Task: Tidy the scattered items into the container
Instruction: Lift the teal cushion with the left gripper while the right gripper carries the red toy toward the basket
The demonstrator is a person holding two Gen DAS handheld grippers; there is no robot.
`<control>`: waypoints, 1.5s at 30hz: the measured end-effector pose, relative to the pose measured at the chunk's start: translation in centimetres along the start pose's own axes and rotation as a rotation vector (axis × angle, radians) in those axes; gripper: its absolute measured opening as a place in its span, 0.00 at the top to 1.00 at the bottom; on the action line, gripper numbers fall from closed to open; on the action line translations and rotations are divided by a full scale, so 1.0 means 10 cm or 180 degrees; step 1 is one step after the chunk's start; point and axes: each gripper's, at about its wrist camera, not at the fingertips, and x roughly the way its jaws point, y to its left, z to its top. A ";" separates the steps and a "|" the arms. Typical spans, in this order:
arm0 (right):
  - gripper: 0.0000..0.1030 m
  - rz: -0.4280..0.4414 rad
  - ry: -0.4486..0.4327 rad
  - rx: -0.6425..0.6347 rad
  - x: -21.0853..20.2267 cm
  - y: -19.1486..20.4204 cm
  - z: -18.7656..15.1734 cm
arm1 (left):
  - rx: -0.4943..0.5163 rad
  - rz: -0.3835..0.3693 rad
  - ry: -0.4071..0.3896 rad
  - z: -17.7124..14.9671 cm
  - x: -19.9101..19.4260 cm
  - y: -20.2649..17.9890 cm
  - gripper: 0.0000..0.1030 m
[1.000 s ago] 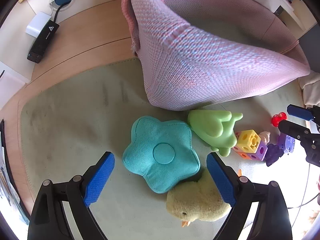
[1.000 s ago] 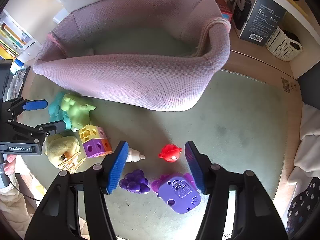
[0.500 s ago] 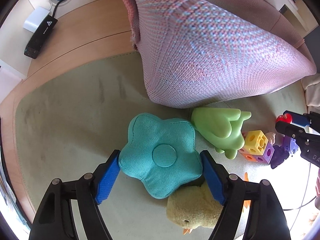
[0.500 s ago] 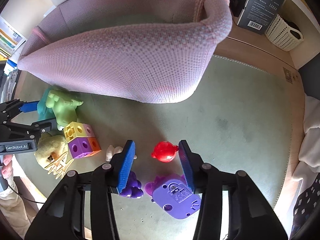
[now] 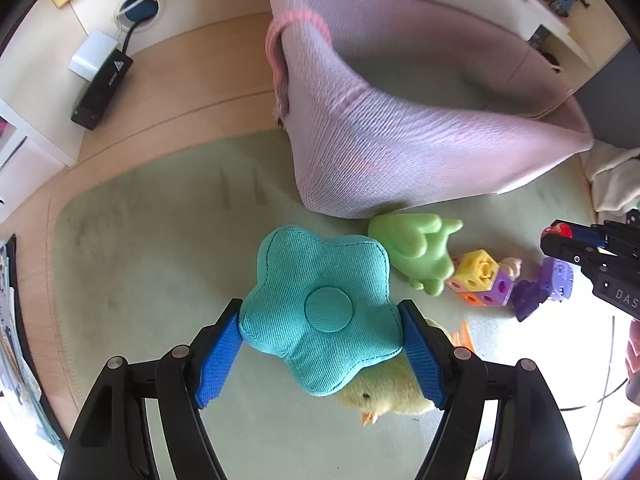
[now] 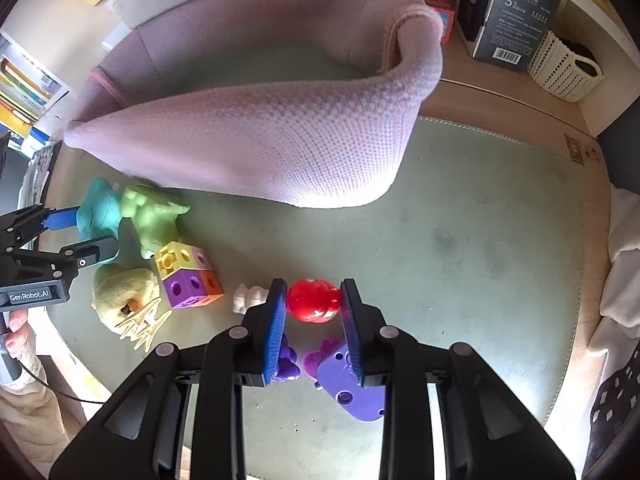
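- Left gripper (image 5: 320, 340): blue pads pressed on both sides of the teal star cushion (image 5: 320, 312), jaws closing a little more on it. The cushion sits lifted in the grip, covering part of the yellow plush chick (image 5: 384, 396) beneath.
- Right gripper (image 6: 314, 312): jaws closing on the small red toy (image 6: 314, 300); both pads touch its sides. The toy appears to rest on the green mat (image 6: 480, 240), though whether it is lifted I cannot tell.
- Container: a pink knitted basket (image 6: 260, 140) stands at the far side of the mat, its near wall sagging outward. Inside, only its floor shows.
- Green rubber toy (image 5: 416, 248) lies just beside the basket's near wall, close to the cushion.
- Block cube (image 6: 186, 276), with yellow, purple and orange faces, sits between the green toy and a small white figure (image 6: 248, 298).
- Purple grape cluster (image 6: 286, 364) and a flat purple toy (image 6: 352, 380) lie under the right gripper's fingers.
- Off the mat: a dark box (image 6: 516, 16) and a white woven basket (image 6: 564, 68) on wood.
- A hand (image 6: 16, 328) shows at the left gripper's handle.
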 end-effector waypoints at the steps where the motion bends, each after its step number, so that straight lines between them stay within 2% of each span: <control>1: 0.76 0.0005 -0.0031 -0.0029 -0.04 0.02 -0.01 | 0.0012 -0.0002 -0.0032 -0.03 -0.06 0.00 0.30; 8: 0.76 0.0029 -0.0284 -0.0215 -0.32 0.18 -0.05 | 0.0118 -0.0044 -0.0271 -0.14 -0.48 -0.01 0.30; 10: 0.76 -0.0003 -0.0338 -0.0268 -0.41 0.30 -0.01 | 0.0140 -0.0034 -0.0323 -0.01 -0.51 -0.15 0.30; 12: 0.76 -0.0033 -0.0375 -0.0315 -0.48 0.22 -0.03 | 0.0178 -0.0022 -0.0369 0.15 -0.51 -0.10 0.30; 24: 0.76 -0.0140 -0.0634 -0.0573 -0.94 0.42 0.11 | 0.0432 0.0027 -0.0677 0.39 -0.83 -0.43 0.30; 45: 0.76 -0.0263 -0.1036 -0.0608 -1.21 0.41 0.44 | 0.0595 -0.0023 -0.0877 0.88 -0.87 -0.68 0.30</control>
